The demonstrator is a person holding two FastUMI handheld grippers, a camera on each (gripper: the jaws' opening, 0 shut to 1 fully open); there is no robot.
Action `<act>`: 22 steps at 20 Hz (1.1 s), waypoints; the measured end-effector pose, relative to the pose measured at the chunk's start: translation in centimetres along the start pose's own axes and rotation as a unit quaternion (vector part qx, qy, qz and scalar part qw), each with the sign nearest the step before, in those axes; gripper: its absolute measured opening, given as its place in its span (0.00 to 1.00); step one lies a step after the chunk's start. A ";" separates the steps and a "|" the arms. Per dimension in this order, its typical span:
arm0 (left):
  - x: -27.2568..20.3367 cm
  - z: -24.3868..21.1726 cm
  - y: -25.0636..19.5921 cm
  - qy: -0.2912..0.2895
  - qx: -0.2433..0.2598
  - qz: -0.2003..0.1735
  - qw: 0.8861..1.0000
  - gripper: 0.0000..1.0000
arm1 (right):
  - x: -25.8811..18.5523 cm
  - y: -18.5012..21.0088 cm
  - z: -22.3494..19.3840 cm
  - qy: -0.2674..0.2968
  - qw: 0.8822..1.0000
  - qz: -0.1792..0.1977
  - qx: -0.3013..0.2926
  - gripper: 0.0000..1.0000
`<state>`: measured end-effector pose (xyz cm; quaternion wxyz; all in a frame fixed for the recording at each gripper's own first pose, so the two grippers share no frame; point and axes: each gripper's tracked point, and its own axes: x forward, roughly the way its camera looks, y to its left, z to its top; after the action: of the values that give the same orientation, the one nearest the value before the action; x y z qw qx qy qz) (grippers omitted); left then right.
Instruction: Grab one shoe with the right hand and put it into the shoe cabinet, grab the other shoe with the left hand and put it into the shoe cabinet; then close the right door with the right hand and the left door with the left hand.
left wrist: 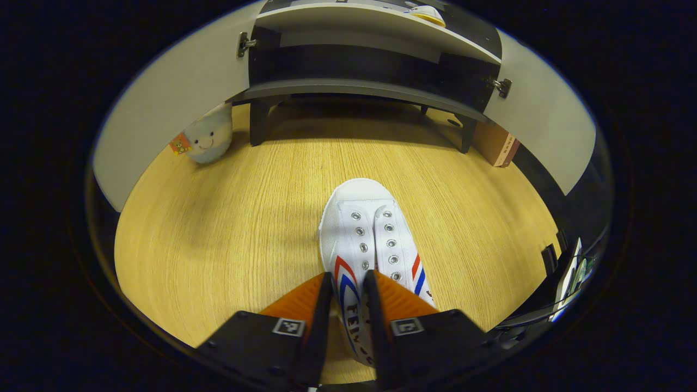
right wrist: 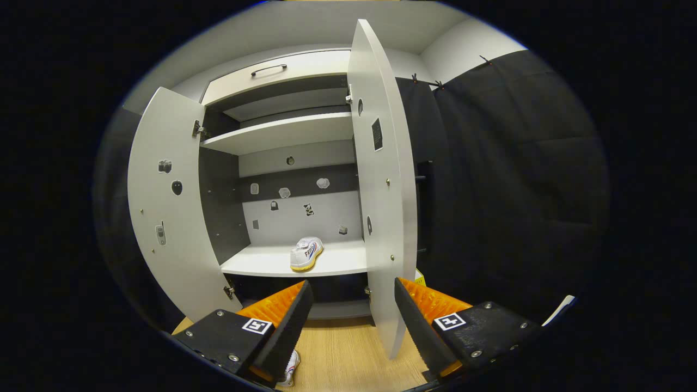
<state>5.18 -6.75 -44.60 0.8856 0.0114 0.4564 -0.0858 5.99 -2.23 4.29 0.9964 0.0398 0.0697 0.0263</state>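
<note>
The white canvas shoe (left wrist: 364, 239) on the wooden floor (left wrist: 218, 218) before the shoe cabinet (left wrist: 359, 87) looks light, soft and crushable, so the left hand-held gripper (left wrist: 348, 294), clenched on its side wall, holds well there, while the right hand-held gripper (right wrist: 348, 321) hangs released.

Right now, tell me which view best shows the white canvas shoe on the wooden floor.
The left gripper view: the white canvas shoe lies close ahead, eyelets and stripes clear, its heel end between the left gripper fingers. The right gripper view catches just a sliver of it at the bottom.
</note>
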 end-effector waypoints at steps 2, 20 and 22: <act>-0.1 0.2 0.3 0.005 -0.008 0.007 1.000 0.29 | -0.1 0.3 0.2 -0.003 1.000 0.006 0.000 0.93; -13.5 16.3 3.8 -0.038 -0.043 -0.022 0.998 0.06 | 2.0 1.5 3.9 -0.042 0.995 0.090 -0.009 0.92; -15.4 19.6 4.5 -0.054 -0.037 -0.018 0.998 0.06 | 2.2 1.1 3.9 -0.042 0.995 0.093 -0.012 0.92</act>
<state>12.95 -2.02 -20.96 0.9070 -0.0345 0.4111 -0.0848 8.63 -1.31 7.96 0.9921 0.0352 0.0235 0.1177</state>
